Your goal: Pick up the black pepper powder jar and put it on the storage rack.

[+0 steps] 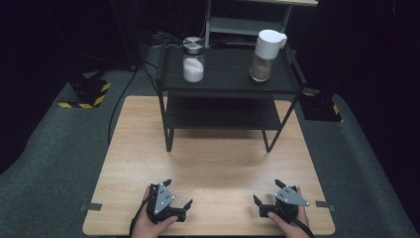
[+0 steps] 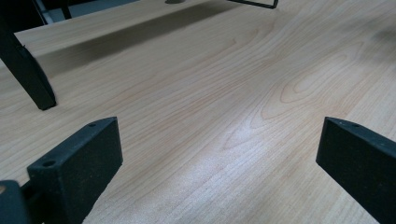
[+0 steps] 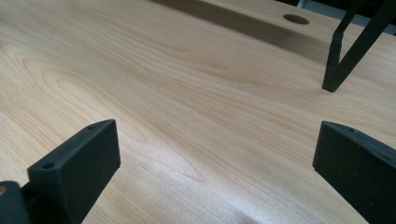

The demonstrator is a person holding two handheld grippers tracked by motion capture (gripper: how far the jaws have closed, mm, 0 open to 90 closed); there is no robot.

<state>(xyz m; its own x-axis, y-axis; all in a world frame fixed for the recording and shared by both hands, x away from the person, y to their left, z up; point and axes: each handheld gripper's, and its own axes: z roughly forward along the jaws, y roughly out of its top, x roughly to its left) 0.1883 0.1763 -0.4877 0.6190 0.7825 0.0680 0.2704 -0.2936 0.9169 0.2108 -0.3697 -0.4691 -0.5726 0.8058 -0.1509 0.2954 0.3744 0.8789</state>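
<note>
**Pale wood under two idle grippers**

Wooden table (image 1: pixel 208 163) bears my left gripper (image 1: pixel 179 194) and right gripper (image 1: pixel 266 192) near its front edge, jaws spread wide, grasping nothing. Well beyond them, the black shelf (image 1: pixel 228 82) carries a glass jar (image 1: pixel 193 60) and white-lidded pitcher (image 1: pixel 266 49).

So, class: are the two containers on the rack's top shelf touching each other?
Apart. The high view shows bare dark shelf between the glass jar and the white-lidded pitcher.
</note>
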